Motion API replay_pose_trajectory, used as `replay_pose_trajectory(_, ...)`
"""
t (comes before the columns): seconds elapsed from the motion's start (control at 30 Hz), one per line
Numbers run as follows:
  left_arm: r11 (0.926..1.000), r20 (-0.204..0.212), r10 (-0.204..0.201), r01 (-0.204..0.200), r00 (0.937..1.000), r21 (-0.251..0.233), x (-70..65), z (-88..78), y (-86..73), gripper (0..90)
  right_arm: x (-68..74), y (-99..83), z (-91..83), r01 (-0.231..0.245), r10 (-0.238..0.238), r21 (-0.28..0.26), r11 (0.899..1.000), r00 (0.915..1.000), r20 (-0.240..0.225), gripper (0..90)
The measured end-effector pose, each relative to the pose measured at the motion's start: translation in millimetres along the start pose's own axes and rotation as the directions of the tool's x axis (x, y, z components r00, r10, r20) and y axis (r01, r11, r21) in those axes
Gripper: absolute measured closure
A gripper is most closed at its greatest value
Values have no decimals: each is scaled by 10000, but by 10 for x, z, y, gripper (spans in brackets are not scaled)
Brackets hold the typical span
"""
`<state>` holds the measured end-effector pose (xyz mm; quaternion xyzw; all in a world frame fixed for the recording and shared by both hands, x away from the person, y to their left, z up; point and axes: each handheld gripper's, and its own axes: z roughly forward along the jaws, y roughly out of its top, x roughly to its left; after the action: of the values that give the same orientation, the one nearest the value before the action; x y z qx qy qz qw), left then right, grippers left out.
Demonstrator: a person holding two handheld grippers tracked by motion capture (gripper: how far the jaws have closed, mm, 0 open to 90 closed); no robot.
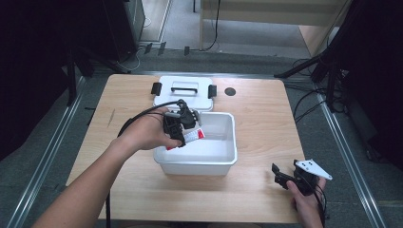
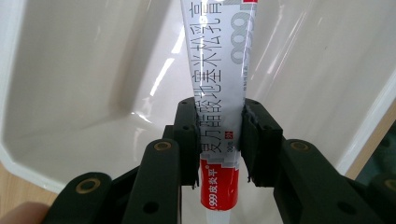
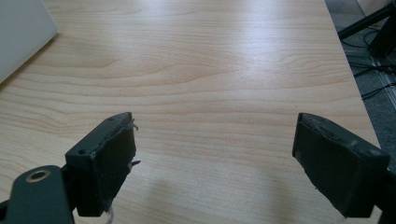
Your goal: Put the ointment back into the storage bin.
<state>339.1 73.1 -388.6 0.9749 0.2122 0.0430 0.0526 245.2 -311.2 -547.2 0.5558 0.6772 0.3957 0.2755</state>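
In the high view, the left gripper [image 1: 183,129] is held over the near-left rim of a white bin [image 1: 223,159], clamped on a tube [image 1: 194,136]; a lid [image 1: 183,95] lies beyond on the wooden table [image 1: 259,118]. In the left gripper view, printed characters on the tube [image 2: 217,93] are seen. In the right gripper view, the right gripper [image 3: 215,163] is seen wide open, empty, above bare table; grey floor and cables are seen at the right.

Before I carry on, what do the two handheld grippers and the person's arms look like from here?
Both grippers are black. The left gripper has two chunky jaws with brass-coloured rivets at the pivots and dark pads, and a black cable loops off its back. The right gripper has worn, frayed dark pads and a pale grey three-cornered plate on top. The forearms are bare, with no sleeves or gloves visible.
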Motion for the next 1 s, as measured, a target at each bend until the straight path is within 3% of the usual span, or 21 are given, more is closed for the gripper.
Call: replay_pose_trajectory(1.0,9984,498,92,-119,9987,546,5,402,-42,704,-1,0,-1,6,-6,-3,10000,10000,-9,135)
